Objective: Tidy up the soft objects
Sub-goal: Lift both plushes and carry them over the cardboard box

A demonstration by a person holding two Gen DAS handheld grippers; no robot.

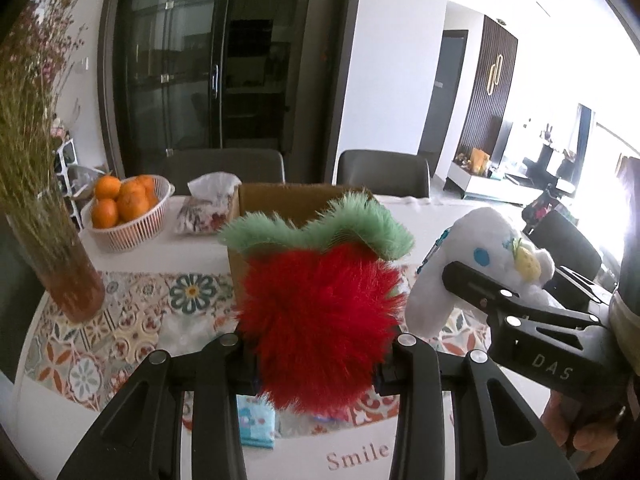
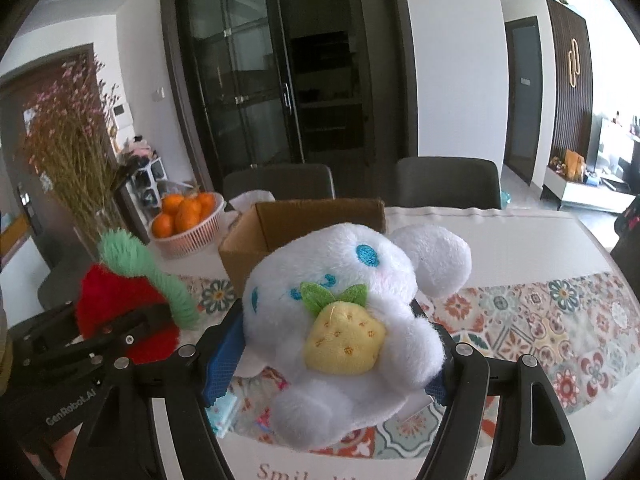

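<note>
My left gripper [image 1: 316,364] is shut on a fluffy red strawberry plush [image 1: 320,320] with a green leafy top, held up above the table. Off to its right, my right gripper [image 2: 326,356] is shut on a white long-eared plush dog [image 2: 352,312] that carries a small yellow strawberry; blue pads press its sides. The same dog [image 1: 480,264] shows at the right of the left wrist view, and the red plush [image 2: 124,312] at the left of the right wrist view. An open cardboard box [image 2: 304,220] stands on the table just beyond both toys.
A white basket of oranges [image 1: 124,208] and a tissue pack [image 1: 208,204] sit at the back left. A vase of dried flowers [image 1: 60,248] stands at the left. A patterned runner [image 2: 540,320] crosses the table. Small blue packets [image 1: 256,424] lie below the grippers. Two chairs [image 2: 448,184] stand behind.
</note>
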